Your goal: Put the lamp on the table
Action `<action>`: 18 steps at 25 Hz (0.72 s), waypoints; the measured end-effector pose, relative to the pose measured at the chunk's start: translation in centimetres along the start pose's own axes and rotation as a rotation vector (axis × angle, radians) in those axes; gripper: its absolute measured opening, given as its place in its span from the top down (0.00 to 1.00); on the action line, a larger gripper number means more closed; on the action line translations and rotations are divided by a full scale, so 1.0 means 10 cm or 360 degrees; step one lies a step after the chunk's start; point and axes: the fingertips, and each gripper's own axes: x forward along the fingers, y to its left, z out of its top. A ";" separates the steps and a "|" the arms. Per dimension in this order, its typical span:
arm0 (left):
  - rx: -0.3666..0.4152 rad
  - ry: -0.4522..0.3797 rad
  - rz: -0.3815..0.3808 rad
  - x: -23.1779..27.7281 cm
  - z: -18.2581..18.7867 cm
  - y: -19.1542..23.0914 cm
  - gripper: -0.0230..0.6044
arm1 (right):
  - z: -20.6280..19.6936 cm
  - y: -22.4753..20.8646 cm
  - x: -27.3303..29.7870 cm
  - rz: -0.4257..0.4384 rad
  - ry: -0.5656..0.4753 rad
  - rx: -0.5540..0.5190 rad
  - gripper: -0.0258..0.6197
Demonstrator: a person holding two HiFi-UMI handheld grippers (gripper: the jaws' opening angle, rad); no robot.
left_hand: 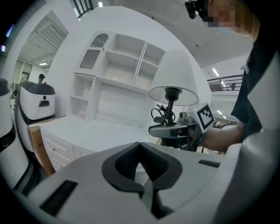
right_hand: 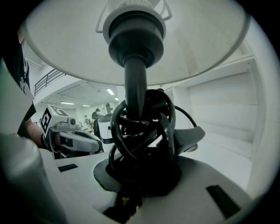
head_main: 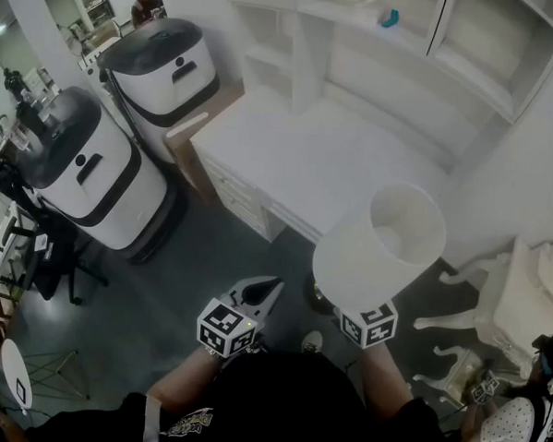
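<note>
1 white-shaded, cord-wrapped lamp sits gripped in right fingers; left fingers closed, empty.

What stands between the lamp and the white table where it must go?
Nothing visible does. The right tongs hold the lamp by its cord-wrapped stem, short of the front edge of the table, and the tabletop ahead looks bare. The left tongs, shut and empty, are off to the left.
</note>
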 end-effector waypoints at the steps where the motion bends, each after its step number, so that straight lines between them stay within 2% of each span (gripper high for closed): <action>1: -0.0002 0.0000 0.0003 0.00 0.00 0.01 0.95 | -0.01 0.00 0.01 0.0001 0.0004 -0.0004 0.83; 18: -0.0019 0.0000 0.0002 -0.09 0.01 0.26 0.95 | 0.02 0.06 0.25 -0.0009 0.0015 -0.0010 0.84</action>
